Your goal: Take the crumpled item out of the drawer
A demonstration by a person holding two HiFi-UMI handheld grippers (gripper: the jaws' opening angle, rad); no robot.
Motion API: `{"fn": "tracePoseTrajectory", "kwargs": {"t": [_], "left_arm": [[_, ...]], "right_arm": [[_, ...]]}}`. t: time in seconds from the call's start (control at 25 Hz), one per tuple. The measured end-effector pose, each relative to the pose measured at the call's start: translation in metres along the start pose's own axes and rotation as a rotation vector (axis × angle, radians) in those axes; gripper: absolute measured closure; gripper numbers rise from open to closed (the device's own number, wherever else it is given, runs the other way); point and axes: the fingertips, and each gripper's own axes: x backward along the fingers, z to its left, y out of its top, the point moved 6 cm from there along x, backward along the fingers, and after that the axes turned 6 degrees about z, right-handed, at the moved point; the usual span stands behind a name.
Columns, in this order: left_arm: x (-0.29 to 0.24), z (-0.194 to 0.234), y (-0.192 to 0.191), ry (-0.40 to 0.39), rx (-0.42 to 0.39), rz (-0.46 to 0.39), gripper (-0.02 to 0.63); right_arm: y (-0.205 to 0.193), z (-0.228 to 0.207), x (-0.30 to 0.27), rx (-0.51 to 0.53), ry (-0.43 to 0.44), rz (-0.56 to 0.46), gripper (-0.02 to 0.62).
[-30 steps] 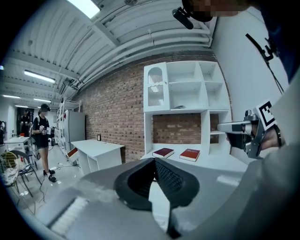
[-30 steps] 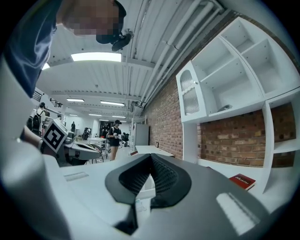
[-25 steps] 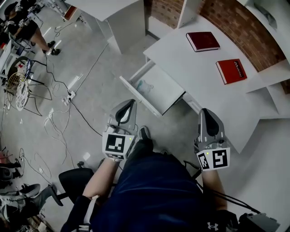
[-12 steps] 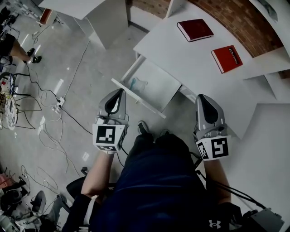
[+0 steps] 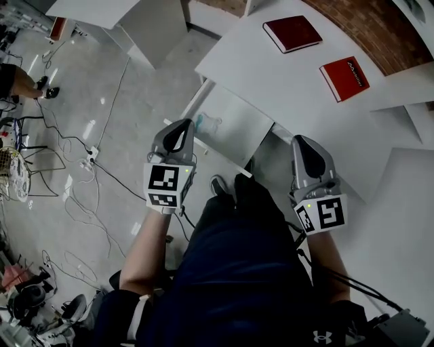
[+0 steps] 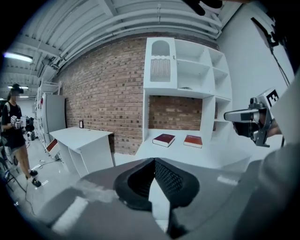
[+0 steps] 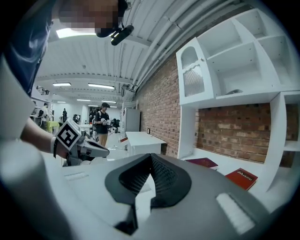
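The white drawer (image 5: pixel 234 129) stands pulled out from under the white desk (image 5: pixel 271 74). A pale, crumpled, see-through item (image 5: pixel 209 124) lies in its left end. My left gripper (image 5: pixel 182 125) hovers over the drawer's left front corner, just left of the item, jaws shut and empty. My right gripper (image 5: pixel 304 141) is held to the right of the drawer, under the desk's front edge, with its jaws together and nothing in them. In the left gripper view the shut jaws (image 6: pixel 153 159) point at the desk; the drawer is hidden there. The right gripper (image 7: pixel 151 154) also looks closed.
Two red books (image 5: pixel 292 33) (image 5: pixel 345 78) lie on the desk. A white shelf unit (image 6: pixel 183 79) rises behind it against a brick wall. Cables (image 5: pixel 88 156) trail over the floor at left, near another white desk (image 5: pixel 135 20). A person (image 6: pixel 13 122) stands far left.
Both grippers have moved forward toward the desk. The left one has come from in front of the drawer to its left front corner, close to the crumpled item.
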Motion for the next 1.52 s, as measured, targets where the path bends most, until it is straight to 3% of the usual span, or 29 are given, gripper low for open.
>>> {"fn": "tracePoseTrajectory", "kwargs": {"t": [0.12, 0.36, 0.68, 0.72, 0.88, 1.52], "left_arm": [[-0.021, -0.002, 0.001, -0.018, -0.027, 0.051, 0.604], [-0.069, -0.007, -0.012, -0.137, -0.084, 0.203, 0.604], [-0.15, 0.0, -0.068, -0.238, -0.138, 0.47, 0.597], [-0.157, 0.001, -0.079, -0.255, -0.146, 0.514, 0.546], [-0.181, -0.001, -0.12, -0.31, -0.195, 0.689, 0.494], [-0.249, -0.015, -0.217, -0.377, -0.407, 1.155, 0.472]], "right_arm": [[-0.011, -0.007, -0.013, -0.04, 0.022, 0.013, 0.594], [-0.025, -0.019, -0.043, -0.089, 0.09, 0.039, 0.592], [-0.056, -0.051, -0.069, -0.16, 0.099, 0.079, 0.593], [-0.06, -0.053, -0.07, -0.172, 0.098, 0.085, 0.592], [-0.071, -0.06, -0.072, -0.195, 0.101, 0.116, 0.592], [-0.081, -0.099, -0.078, -0.249, 0.081, 0.169, 0.592]]}}
